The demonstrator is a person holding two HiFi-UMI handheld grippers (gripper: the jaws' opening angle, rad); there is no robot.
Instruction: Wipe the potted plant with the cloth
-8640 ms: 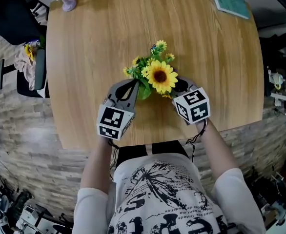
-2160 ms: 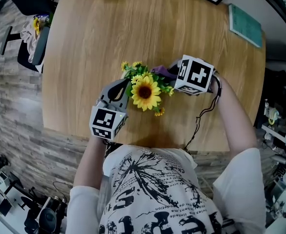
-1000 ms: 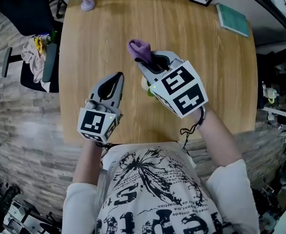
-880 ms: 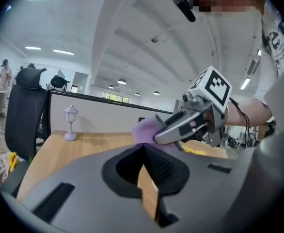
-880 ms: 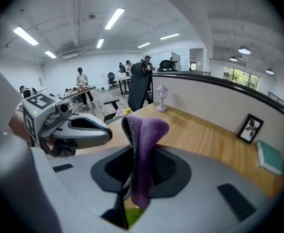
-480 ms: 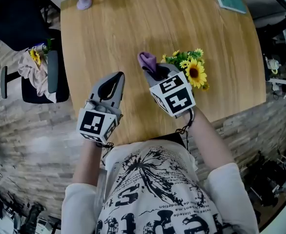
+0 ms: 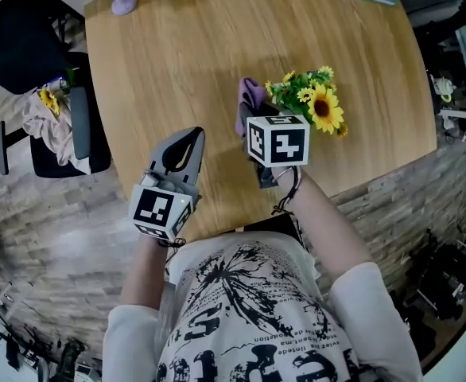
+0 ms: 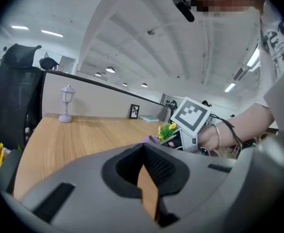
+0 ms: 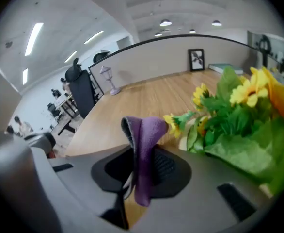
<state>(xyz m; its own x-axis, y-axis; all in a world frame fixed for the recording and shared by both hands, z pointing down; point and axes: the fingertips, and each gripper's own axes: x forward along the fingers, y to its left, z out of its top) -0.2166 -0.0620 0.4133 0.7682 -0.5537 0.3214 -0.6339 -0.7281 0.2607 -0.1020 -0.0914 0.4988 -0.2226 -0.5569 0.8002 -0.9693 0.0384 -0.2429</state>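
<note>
Since wiping falls to the right gripper [image 7: 250, 122], the cloth [image 7: 251, 100] is seen in the head view just left of the potted plant [image 7: 316, 106]. In the left gripper view, the left gripper [image 8: 144, 154] is pressed together on nothing, parked away from the plant. In the right gripper view the cloth's pinched, fold out for brushing, probably.

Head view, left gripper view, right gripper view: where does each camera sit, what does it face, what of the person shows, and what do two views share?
Head view: on the person's head, looking steeply down at the table; shows forearms, shirt, left gripper, right gripper.
Left gripper view: on the left gripper, facing across the table; shows its shut jaws, the person's right hand.
Right gripper view: on the right gripper, facing the potted plant; shows its jaws gripping the cloth.
Shared: both gripper views show the lamp.
</note>
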